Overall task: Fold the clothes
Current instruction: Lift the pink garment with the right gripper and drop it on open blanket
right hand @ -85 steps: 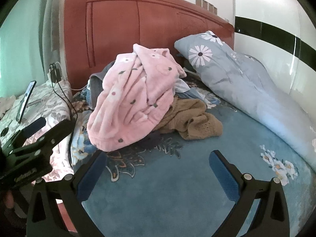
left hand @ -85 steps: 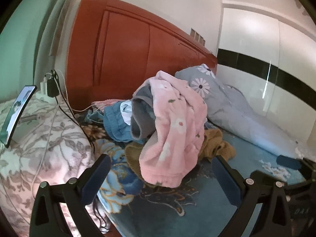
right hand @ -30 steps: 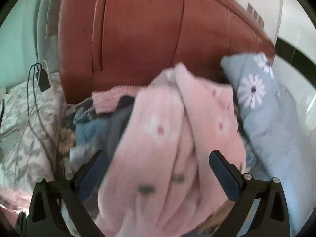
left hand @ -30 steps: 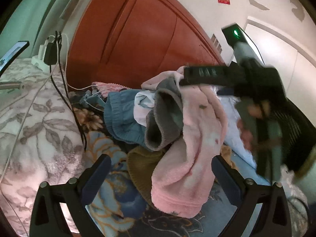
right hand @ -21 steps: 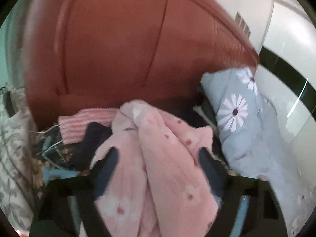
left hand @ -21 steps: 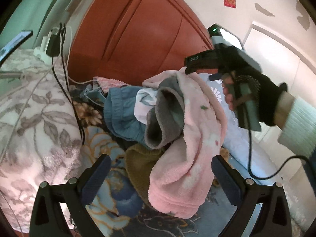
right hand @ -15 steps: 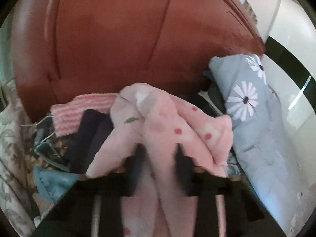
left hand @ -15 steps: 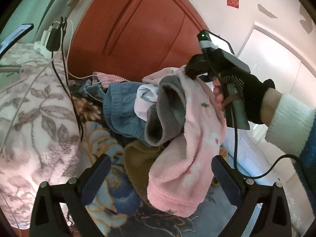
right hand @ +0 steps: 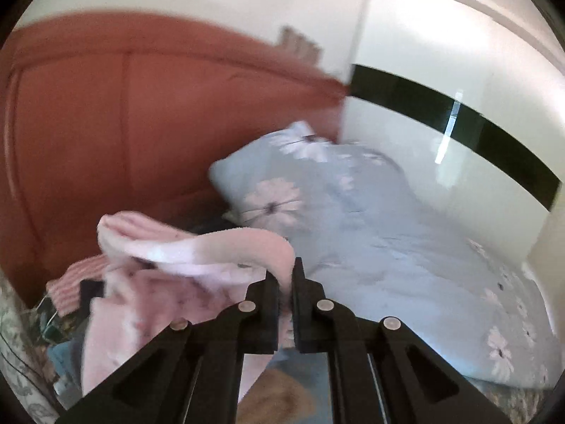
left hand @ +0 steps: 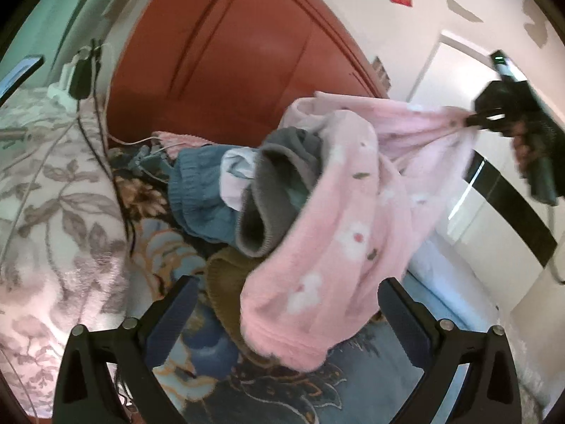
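A pink fleece garment with white flowers (left hand: 339, 233) drapes over a heap of clothes on the bed. My right gripper (right hand: 286, 275) is shut on an edge of the pink garment (right hand: 197, 247) and holds it stretched up and to the right; it also shows in the left wrist view (left hand: 473, 120) at the upper right. My left gripper (left hand: 286, 314) is open and empty, low in front of the heap. In the heap lie a grey knit piece (left hand: 279, 190), a blue knit piece (left hand: 197, 198) and a brown knit piece (left hand: 226, 282).
A red-brown wooden headboard (left hand: 226, 56) stands behind the heap. A grey-blue flowered pillow and duvet (right hand: 353, 219) lie on the right. A leaf-print quilt (left hand: 46, 190) with charger cables and a phone lies on the left. A white wardrobe (right hand: 459, 70) is at the right.
My right gripper closed on the pink garment's top edge and pulled it up and to the right, stretching it off the heap. My left gripper stayed open and nearly still.
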`<state>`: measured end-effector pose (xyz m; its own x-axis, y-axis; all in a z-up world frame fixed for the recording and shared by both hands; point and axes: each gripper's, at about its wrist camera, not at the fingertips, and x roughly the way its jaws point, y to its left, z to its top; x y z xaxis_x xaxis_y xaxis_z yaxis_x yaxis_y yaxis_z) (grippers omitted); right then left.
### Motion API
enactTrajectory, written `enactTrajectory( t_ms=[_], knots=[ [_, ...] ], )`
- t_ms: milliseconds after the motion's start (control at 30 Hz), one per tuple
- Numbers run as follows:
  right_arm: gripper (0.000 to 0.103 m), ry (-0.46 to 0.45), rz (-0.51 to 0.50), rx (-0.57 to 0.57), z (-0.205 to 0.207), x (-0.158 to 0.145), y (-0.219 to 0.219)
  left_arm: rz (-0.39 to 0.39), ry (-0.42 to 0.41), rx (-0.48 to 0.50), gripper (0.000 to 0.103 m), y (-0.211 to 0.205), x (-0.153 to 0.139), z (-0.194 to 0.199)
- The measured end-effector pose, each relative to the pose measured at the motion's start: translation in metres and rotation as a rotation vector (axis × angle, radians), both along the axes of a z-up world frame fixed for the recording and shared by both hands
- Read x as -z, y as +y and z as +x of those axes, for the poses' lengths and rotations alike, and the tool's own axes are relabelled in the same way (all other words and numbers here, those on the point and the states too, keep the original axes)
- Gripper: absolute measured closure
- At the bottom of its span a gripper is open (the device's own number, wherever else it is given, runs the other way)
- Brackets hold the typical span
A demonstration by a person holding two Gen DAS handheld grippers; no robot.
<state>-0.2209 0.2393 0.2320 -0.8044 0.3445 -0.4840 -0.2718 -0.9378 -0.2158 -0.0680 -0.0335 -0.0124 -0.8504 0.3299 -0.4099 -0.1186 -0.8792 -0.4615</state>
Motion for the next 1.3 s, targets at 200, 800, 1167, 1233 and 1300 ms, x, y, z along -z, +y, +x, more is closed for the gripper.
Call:
enactTrajectory(
  t_ms=[200,800,1167,1233,1300],
  knots=[
    [0.098,0.089,-0.002,0.094,0.075,-0.043,0.070,-0.020,0.031,0.056,0.000,0.014,-0.010,0.009],
    [0.097,0.174,0.014,0.629,0.470,-0.016,0.313,-0.254,0.057,0.308,0.000,0.128,-0.002,0.038],
    [0.097,-0.024,-0.141,0.925,0.599,0.108,0.418,-0.191,-0.111,0.639,0.000,0.233,0.040,0.103],
    [0.096,-0.081,-0.172,0.932,0.598,0.132,0.433,-0.271,-0.095,0.684,0.000,0.254,0.039,0.116],
    [0.096,-0.126,-0.204,0.916,0.596,0.152,0.439,-0.322,-0.066,0.704,0.000,0.267,0.033,0.123]
  ],
)
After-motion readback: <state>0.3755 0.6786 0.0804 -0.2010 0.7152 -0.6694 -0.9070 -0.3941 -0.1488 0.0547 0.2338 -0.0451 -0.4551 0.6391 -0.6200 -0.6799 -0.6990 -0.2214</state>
